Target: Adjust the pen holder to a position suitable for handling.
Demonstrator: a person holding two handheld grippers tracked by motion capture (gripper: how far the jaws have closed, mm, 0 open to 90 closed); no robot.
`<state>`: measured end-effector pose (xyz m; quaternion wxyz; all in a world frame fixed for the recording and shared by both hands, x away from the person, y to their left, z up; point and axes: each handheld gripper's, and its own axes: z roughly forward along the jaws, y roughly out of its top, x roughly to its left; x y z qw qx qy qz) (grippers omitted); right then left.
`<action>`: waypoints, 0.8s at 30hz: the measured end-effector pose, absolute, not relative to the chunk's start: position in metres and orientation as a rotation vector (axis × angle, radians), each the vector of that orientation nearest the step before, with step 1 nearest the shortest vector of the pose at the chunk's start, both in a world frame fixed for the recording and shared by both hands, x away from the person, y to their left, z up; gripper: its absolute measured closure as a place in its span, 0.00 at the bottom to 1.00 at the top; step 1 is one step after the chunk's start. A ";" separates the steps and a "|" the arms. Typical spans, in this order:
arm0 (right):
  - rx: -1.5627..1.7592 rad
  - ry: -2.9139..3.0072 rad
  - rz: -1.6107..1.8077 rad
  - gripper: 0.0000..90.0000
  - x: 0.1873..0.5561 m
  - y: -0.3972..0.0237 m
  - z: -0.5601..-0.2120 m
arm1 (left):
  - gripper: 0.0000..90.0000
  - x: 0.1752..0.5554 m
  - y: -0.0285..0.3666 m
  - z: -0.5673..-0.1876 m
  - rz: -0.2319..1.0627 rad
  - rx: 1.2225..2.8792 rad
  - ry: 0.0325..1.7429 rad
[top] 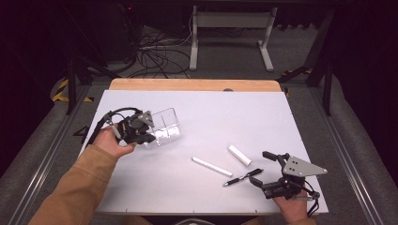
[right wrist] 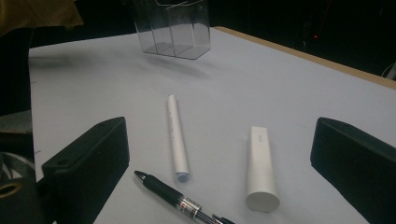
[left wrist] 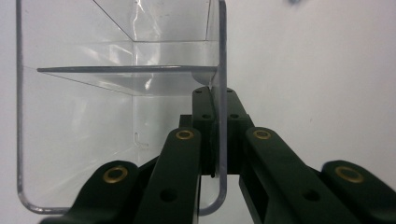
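High view: the left gripper (top: pixel 149 132) is clamped on the wall of the clear acrylic organizer (top: pixel 164 126), which holds nothing. The black pen (top: pixel 242 177) and two white tubes remain on the bench (top: pixel 263 112) by the wide-open right gripper (top: pixel 261 168).

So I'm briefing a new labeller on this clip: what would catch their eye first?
First the clear plastic organizer at the table's left, its side wall pinched by the left tool; in the right gripper view it seems lifted off the surface. Then, near the open right tool, a long white tube, a shorter white cap and a black pen lie apart on the white tabletop.
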<state>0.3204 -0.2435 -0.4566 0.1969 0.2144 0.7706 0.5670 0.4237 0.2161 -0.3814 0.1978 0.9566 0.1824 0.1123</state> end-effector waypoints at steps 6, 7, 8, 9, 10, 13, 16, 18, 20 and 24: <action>0.604 2.150 1.594 0.05 0.319 -0.247 -0.457 | 0.97 0.431 0.187 -0.378 0.274 2.700 0.368; 0.604 2.150 1.594 0.05 0.319 -0.247 -0.457 | 0.97 0.432 0.183 -0.378 0.265 2.704 0.351; 0.604 2.148 1.594 0.05 0.318 -0.247 -0.457 | 0.97 0.433 0.179 -0.378 0.263 2.712 0.322; 0.607 2.147 1.593 0.05 0.318 -0.248 -0.457 | 0.97 0.435 0.174 -0.379 0.262 2.719 0.299; 0.607 2.146 1.593 0.05 0.318 -0.249 -0.457 | 0.97 0.435 0.174 -0.379 0.262 2.719 0.299; 0.617 2.145 1.586 0.05 0.315 -0.250 -0.457 | 0.97 0.440 0.160 -0.381 0.239 2.739 0.221; 0.631 2.138 1.586 0.05 0.311 -0.251 -0.458 | 0.97 0.445 0.151 -0.384 0.219 2.754 0.178; 0.634 2.134 1.575 0.05 0.308 -0.253 -0.458 | 0.97 0.448 0.146 -0.386 0.220 2.768 0.156; 0.641 2.125 1.567 0.05 0.304 -0.256 -0.458 | 0.97 0.450 0.142 -0.387 0.204 2.773 0.132; 0.665 2.109 1.566 0.05 0.299 -0.262 -0.459 | 0.97 0.453 0.138 -0.389 0.173 2.774 0.091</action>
